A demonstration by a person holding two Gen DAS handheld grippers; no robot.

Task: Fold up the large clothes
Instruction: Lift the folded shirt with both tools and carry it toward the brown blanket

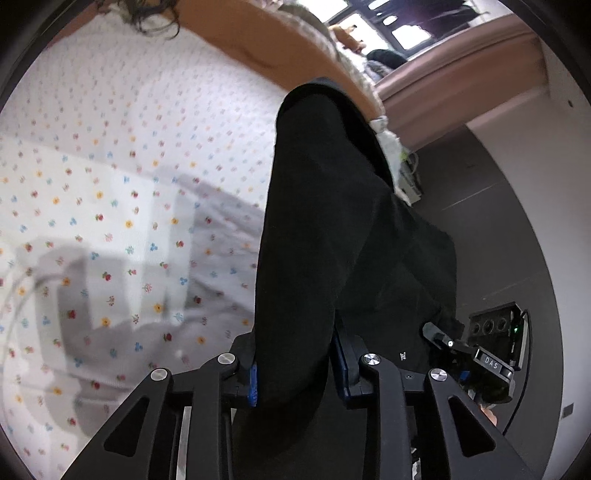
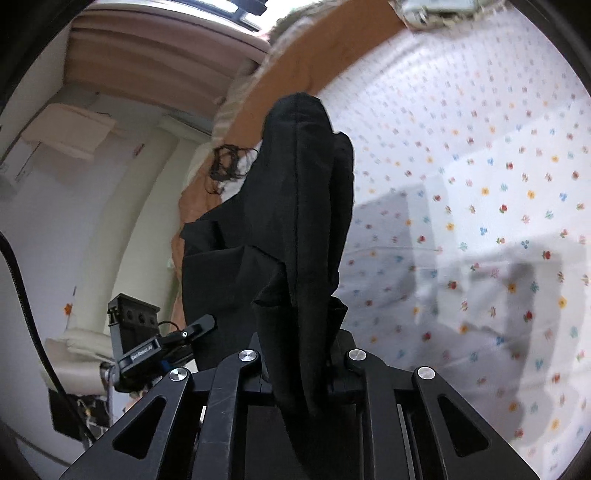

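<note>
My left gripper [image 1: 295,373] is clamped on a black garment [image 1: 332,229]; the cloth fills the gap between the blue-edged pads [image 1: 253,384] and rises away from me in a long, thick fold. My right gripper [image 2: 301,363] is also closed on the same black garment [image 2: 299,206], which bunches up between its fingers and stands in a narrow, creased column ahead of the camera.

The garment hangs in the air above a bed covered with a white sheet [image 1: 122,206] printed with small red, yellow and blue flowers. An orange blanket [image 1: 236,33] lies along the sheet's far edge, and a dark tangle [image 2: 225,162], perhaps hair or thread, sits beside it.

From the left wrist I see the other gripper's body [image 1: 491,354] low at the right, touching the cloth, with a plate reading "DAS" and a small green light. From the right wrist the opposite unit [image 2: 140,339] shows a plate reading "GenRobot.AI". A tiny white mark on the black cloth in the left view is too small to read.

The floor [image 1: 495,229] beside the bed is dark grey.
</note>
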